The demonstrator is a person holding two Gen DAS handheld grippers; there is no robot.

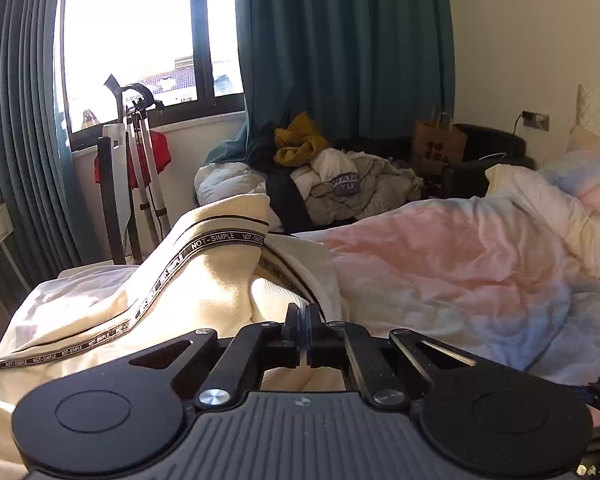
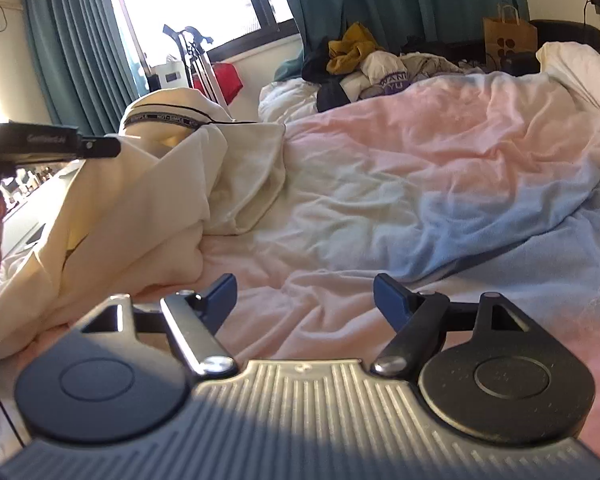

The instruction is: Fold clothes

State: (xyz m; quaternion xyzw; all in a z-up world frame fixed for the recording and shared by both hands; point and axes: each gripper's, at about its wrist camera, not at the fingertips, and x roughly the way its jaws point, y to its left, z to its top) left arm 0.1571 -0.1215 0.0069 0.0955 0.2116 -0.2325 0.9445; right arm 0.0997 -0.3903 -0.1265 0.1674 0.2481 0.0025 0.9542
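A cream garment [image 1: 220,272] with a black "NOT-SIMPLE" printed band lies bunched at the left side of the bed, and part of it is pulled up into a peak. My left gripper [image 1: 303,314] is shut, its fingertips pinching a fold of this garment beside the band. In the right wrist view the same garment [image 2: 140,220] is heaped at the left, with the left gripper [image 2: 112,147] reaching in from the frame's left edge, a hand behind it. My right gripper [image 2: 304,292] hangs open over the duvet to the garment's right, with nothing between its fingers.
A rumpled pink, white and blue duvet [image 2: 420,152] covers the bed. Beyond its far edge lies a pile of other clothes [image 2: 380,68] and a brown paper bag [image 2: 508,38]. A stand with a red cloth [image 1: 140,152] is by the window, flanked by teal curtains [image 1: 340,40].
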